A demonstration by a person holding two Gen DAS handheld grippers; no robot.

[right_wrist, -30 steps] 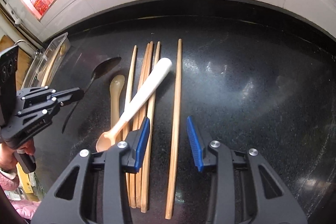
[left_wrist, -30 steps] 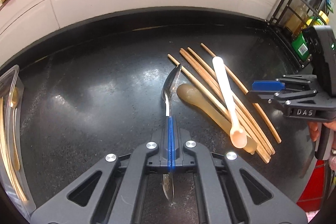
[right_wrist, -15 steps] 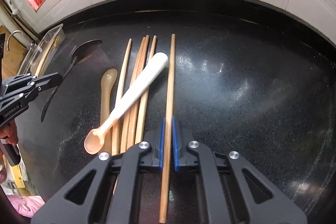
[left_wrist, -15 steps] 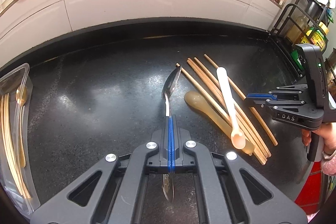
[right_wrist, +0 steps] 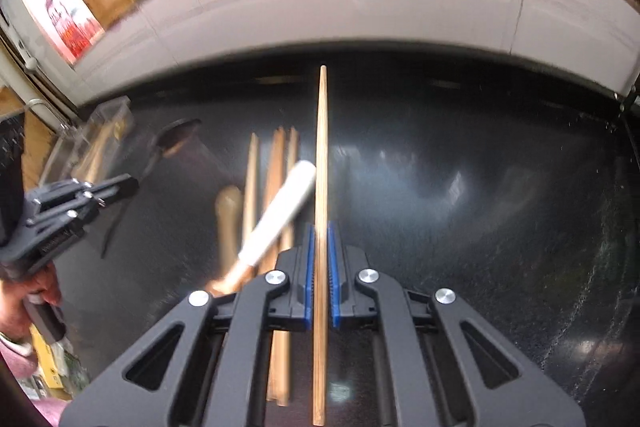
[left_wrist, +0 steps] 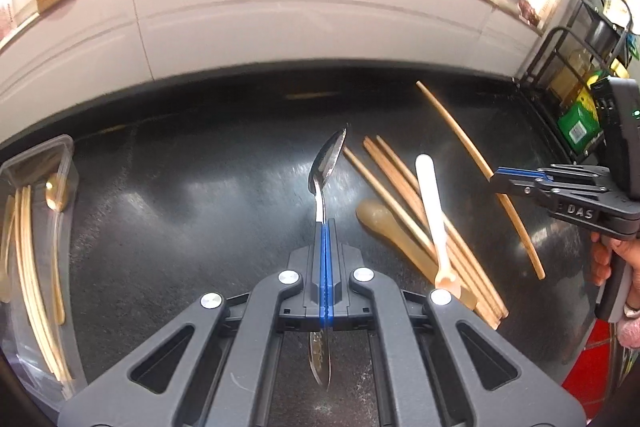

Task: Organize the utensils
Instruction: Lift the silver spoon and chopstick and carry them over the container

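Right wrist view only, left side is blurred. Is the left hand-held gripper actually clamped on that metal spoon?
Observer: Yes, the left hand-held gripper is shut on the handle of the silver metal spoon, bowl pointing forward.
Operator: What's in the clear tray?
Observer: The clear plastic tray holds pale wooden chopsticks and a gold spoon.
Operator: Anything off my right edge?
Observer: A black wire rack holding a green package.

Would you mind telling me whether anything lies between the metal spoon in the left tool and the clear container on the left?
Nothing visible does: only bare black countertop separates the metal spoon from the clear container.
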